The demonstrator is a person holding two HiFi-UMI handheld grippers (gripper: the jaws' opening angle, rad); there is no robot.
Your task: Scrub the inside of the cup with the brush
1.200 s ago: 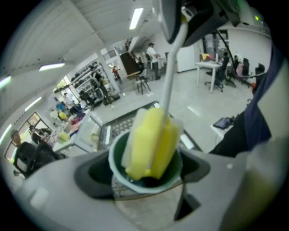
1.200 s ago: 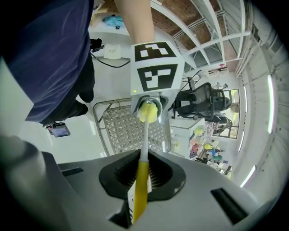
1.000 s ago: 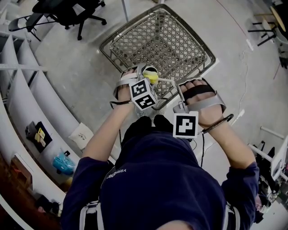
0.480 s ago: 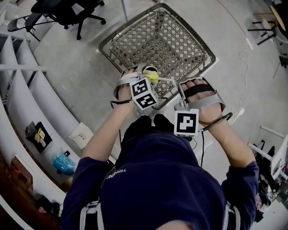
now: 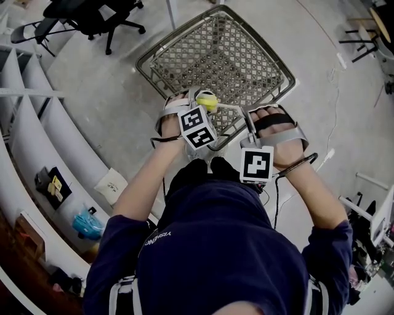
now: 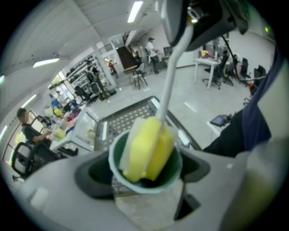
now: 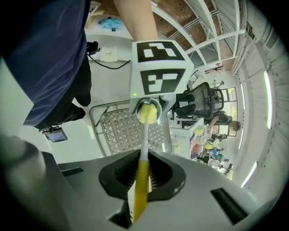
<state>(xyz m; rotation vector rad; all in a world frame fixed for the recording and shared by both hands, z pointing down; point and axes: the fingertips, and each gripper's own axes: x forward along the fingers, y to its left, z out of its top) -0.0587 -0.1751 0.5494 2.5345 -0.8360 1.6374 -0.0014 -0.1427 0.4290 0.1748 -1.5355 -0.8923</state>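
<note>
My left gripper [image 6: 146,176] is shut on a small green cup [image 6: 169,173], held with its mouth toward the camera. The yellow sponge head of the brush [image 6: 146,149] sits inside the cup. Its white stem [image 6: 169,76] runs up to my right gripper [image 7: 141,178], which is shut on the yellow handle [image 7: 141,189]. In the head view the cup and sponge [image 5: 206,102] show just beyond the left gripper [image 5: 198,111], and the right gripper [image 5: 247,136] is beside it at the right. From the right gripper view the sponge [image 7: 148,113] fills the cup's mouth.
A metal mesh basket [image 5: 215,61] stands on the grey floor right below and ahead of both grippers. An office chair [image 5: 92,15] is at the far left. Curved white shelving [image 5: 37,123] runs along the left side.
The right gripper has shifted slightly up and toward the cup, pushing the brush a little. The left gripper and cup have stayed in place.
</note>
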